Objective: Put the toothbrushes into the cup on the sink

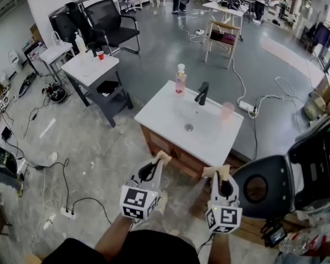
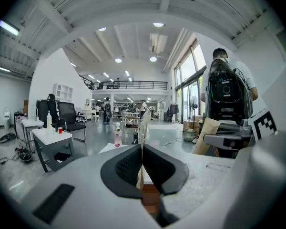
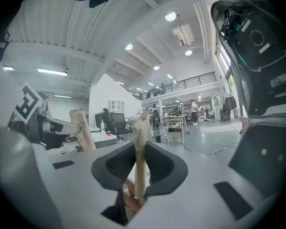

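In the head view, a white sink (image 1: 159, 111) on a wooden cabinet stands ahead of both grippers. On it are a pink cup (image 1: 227, 110) at the right, a black faucet (image 1: 202, 93) and a pink soap bottle (image 1: 180, 80). My left gripper (image 1: 160, 158) is shut on a thin beige toothbrush (image 2: 144, 125) that stands upright between its jaws, just short of the sink's near edge. My right gripper (image 1: 220, 172) is shut on a thicker beige toothbrush (image 3: 141, 142), also near that edge. Each gripper view shows the other gripper beside it.
A grey side table (image 1: 91, 65) with a red cup and a black office chair (image 1: 113, 26) stand at the back left. Cables and a power strip (image 1: 246, 106) lie on the floor. A large black machine (image 1: 297, 175) stands close at the right. A wooden chair (image 1: 223, 34) stands beyond the sink.
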Motion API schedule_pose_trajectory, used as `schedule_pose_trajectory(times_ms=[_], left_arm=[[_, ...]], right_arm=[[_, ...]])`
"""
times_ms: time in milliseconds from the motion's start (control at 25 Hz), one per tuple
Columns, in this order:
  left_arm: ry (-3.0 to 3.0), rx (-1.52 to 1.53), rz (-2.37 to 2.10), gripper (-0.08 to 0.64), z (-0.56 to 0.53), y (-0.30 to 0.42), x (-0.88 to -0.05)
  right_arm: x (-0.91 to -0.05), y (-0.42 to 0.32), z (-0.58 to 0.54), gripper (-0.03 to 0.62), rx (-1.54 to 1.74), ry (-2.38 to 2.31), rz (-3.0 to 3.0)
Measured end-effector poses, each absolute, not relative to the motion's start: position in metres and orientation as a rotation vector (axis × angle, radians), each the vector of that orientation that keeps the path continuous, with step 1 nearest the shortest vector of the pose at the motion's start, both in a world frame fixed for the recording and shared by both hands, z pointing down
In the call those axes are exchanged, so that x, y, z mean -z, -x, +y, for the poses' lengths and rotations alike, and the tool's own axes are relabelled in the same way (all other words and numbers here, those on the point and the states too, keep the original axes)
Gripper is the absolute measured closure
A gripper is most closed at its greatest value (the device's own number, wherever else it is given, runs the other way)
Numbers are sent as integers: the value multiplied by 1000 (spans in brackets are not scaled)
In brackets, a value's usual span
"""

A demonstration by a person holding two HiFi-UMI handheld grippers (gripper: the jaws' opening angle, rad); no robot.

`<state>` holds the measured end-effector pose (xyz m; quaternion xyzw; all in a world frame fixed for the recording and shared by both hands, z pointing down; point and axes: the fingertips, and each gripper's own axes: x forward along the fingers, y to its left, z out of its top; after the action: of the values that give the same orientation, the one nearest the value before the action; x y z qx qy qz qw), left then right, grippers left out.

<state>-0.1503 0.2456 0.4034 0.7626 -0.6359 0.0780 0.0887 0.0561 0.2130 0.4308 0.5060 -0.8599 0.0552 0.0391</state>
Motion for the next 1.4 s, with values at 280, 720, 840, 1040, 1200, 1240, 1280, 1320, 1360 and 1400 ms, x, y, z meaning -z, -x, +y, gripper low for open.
schedule_pose_trajectory(times_ms=[280,720,840,1040,1200,1240,1280,1320,1360,1400], left_arm=[[-2276,-241,-1851,555,177,173,-410],[-2329,-249,-1736,554,81,206,-421],[-2350,-249,-1703,555,62,211,-426],[-2398,-245,-1638,555,36,214,-431],[-2431,-242,-1591,555,18,217,-432],[-2438,-241,-1581,555,14,217,-433],[-2446,-240,-1570,555,11,215,-434],[-2453,-239,-1559,554,8,213,-435],[-2461,-237,-1547,554,6,211,-435],[-2469,-236,-1536,555,4,209,-434]], right_arm=[[-436,-34,150,529,-189,-1576,-2608],[-444,-3,68,529,-215,-1662,-2531],[-446,2,54,529,-211,-1693,-2510],[-447,5,38,529,-198,-1755,-2456],[-445,9,28,529,-196,-1808,-2417],[-446,9,27,529,-196,-1818,-2408],[-447,8,27,529,-195,-1825,-2401],[-448,7,27,529,-192,-1831,-2392],[-448,4,26,529,-189,-1838,-2382],[-447,2,26,529,-187,-1846,-2369]])
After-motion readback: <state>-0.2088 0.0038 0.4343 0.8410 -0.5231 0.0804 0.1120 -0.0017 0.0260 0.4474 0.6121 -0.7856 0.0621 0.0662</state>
